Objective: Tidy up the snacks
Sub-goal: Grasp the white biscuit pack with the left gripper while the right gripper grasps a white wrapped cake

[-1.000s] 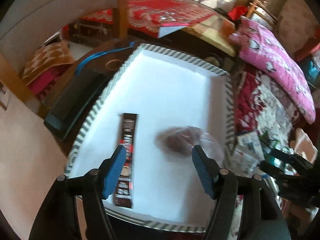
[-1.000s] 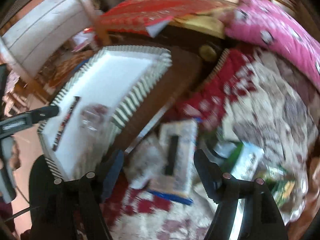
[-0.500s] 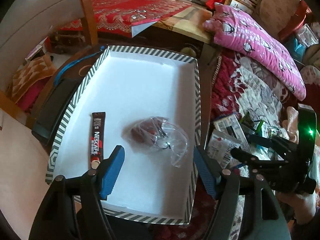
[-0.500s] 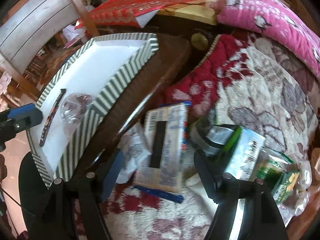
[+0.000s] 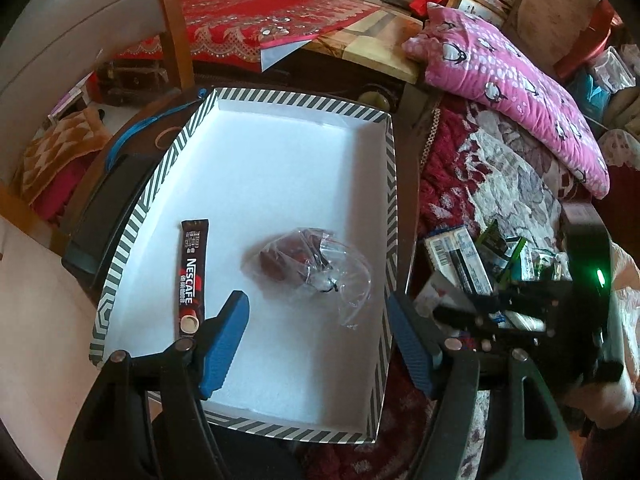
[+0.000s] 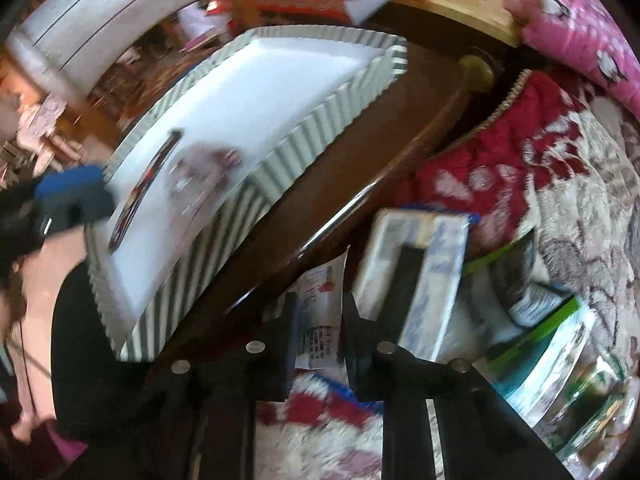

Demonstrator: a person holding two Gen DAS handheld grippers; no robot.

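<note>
1. While my left gripper (image 5: 318,332) hangs over the near end of the striped tray (image 5: 390,216), its blue pads stand wide apart with nothing between them.
2. Just left of its left pad, a dark Nescafe stick (image 5: 191,276) lies flat on the tray's white floor, lengthwise along the left wall.
3. Near the middle of the tray, to the right of the stick and apart from it, lies a clear plastic bag (image 5: 308,268) with something dark red inside.
4. Right of the tray, on the patterned blanket (image 5: 504,184), sits a heap of snack packets (image 5: 464,256), none of them in the tray.
5. My right gripper (image 6: 318,320) reaches down into that heap; its jaws have just been closing and now stand narrow, with a white wrapper (image 6: 320,300) printed in red and black between them. The view is blurred, so I cannot tell for sure that the pads press it.
6. Just right of those fingers lies a blue-and-white packet (image 6: 432,264), with green packs (image 6: 540,340) further right.
</note>
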